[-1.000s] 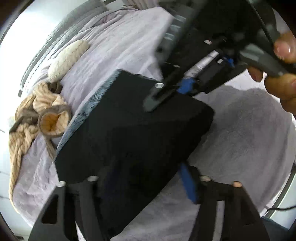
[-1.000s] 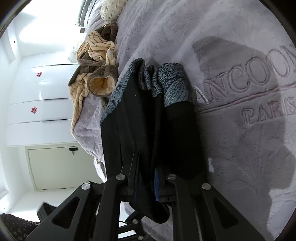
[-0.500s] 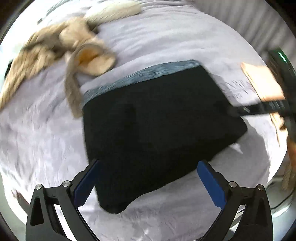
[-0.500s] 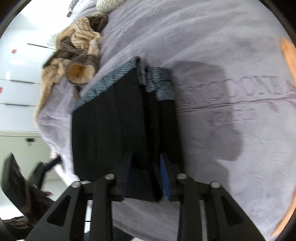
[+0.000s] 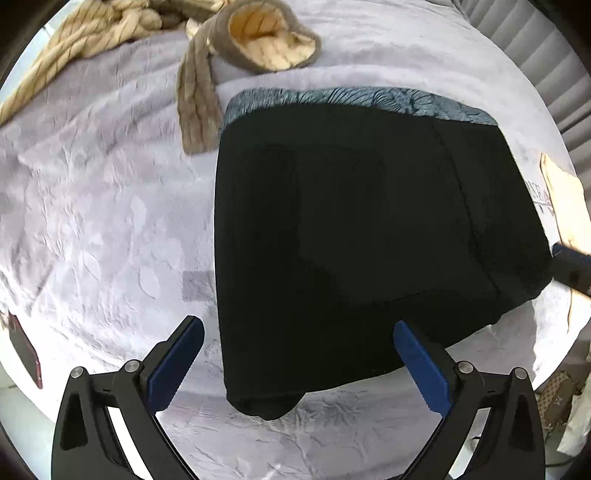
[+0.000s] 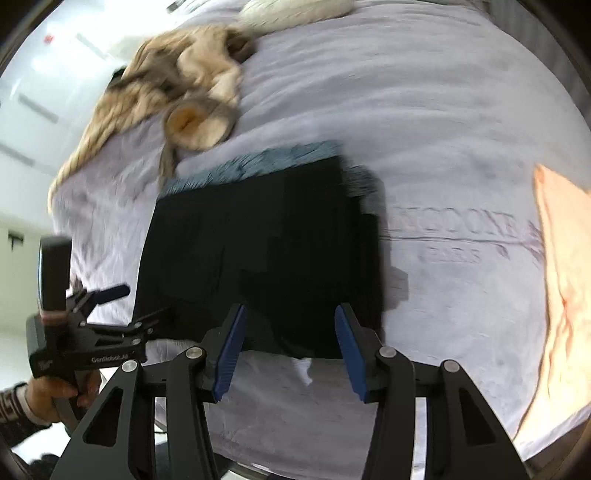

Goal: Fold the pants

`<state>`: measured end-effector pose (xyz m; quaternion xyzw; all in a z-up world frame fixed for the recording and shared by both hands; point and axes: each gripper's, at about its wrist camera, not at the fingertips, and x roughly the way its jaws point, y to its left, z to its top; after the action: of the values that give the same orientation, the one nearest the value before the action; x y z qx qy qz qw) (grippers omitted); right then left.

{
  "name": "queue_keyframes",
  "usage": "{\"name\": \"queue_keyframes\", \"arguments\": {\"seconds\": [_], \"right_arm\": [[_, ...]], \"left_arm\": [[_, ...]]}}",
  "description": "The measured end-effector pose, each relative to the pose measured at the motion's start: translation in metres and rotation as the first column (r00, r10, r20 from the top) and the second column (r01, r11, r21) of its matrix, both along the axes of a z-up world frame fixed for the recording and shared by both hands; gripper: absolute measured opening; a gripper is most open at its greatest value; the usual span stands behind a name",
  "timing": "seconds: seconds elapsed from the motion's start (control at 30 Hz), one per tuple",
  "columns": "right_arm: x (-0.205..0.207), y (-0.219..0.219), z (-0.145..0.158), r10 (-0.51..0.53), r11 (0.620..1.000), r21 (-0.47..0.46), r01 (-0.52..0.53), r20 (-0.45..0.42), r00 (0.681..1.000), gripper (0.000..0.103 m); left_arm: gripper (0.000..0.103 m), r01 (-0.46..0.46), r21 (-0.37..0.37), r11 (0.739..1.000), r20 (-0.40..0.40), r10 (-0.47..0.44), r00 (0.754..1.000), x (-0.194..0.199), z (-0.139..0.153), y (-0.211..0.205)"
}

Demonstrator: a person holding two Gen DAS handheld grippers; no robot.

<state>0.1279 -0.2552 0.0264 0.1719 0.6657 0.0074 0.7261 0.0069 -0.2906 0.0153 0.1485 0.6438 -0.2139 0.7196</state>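
The black pants [image 5: 351, 229] lie folded in a flat block on the lavender blanket [image 5: 92, 221], their blue-grey patterned waistband [image 5: 351, 99] at the far edge. My left gripper [image 5: 295, 326] hangs open and wide over the near edge of the pants, pointing straight down, nothing between its blue pads. My right gripper [image 6: 291, 310] is open over the near edge of the pants [image 6: 266, 251], clear of the cloth. In the right wrist view the left gripper [image 6: 136, 304] shows at the pants' left side, held by a hand [image 6: 55, 391].
A beige knit sweater [image 5: 258, 33] lies bunched beyond the waistband, one sleeve reaching beside the pants. A peach cloth [image 6: 561, 277] lies at the blanket's right. A dark red phone [image 5: 24, 350] rests near the left edge. A white pillow [image 6: 295, 11] is at the far end.
Both grippers were closed on the pants' edge and have opened and drawn back upward. The left gripper rolled and shifted sideways. The pants now lie flat and free.
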Motion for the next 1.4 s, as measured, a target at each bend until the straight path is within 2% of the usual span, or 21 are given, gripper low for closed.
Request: {"name": "queue_keyframes", "arguments": {"seconds": [0.1,0.17,0.67,0.97,1.13,1.27,1.4], "right_arm": [[-0.006,0.002,-0.036,0.004,1.000,-0.008,-0.005,-0.073,0.997,0.053],[-0.010,-0.001,-0.043,-0.002,1.000,-0.015,0.001,-0.081,0.997,0.053],[-0.018,-0.010,-0.031,-0.046,0.999,0.022,0.048,-0.058,0.997,0.054],[-0.027,-0.036,-0.030,-0.119,0.991,0.053,0.123,-0.072,0.990,0.057],[-0.031,-0.055,-0.037,-0.173,0.974,0.134,0.185,-0.102,0.980,0.061],[-0.030,-0.061,-0.041,-0.187,0.966,0.160,0.203,-0.110,0.976,0.063],[-0.024,-0.075,-0.042,-0.219,0.947,0.219,0.236,-0.099,0.971,0.065]], "left_arm": [[0.103,-0.010,-0.009,1.000,-0.035,0.010,0.999,0.003,-0.010,0.002],[0.103,-0.013,-0.011,1.000,-0.048,0.013,0.999,0.002,-0.015,0.003],[0.103,0.023,0.003,1.000,-0.066,-0.023,0.998,0.005,-0.021,-0.010],[0.103,0.030,0.013,0.999,-0.079,-0.029,0.996,0.007,-0.026,-0.020],[0.103,0.017,-0.002,1.000,-0.108,-0.017,0.994,0.010,-0.029,-0.019],[0.103,0.001,-0.023,1.000,-0.139,-0.005,0.990,0.017,-0.032,-0.016],[0.103,-0.019,-0.069,0.997,-0.172,0.007,0.985,0.025,-0.030,-0.011]]}}
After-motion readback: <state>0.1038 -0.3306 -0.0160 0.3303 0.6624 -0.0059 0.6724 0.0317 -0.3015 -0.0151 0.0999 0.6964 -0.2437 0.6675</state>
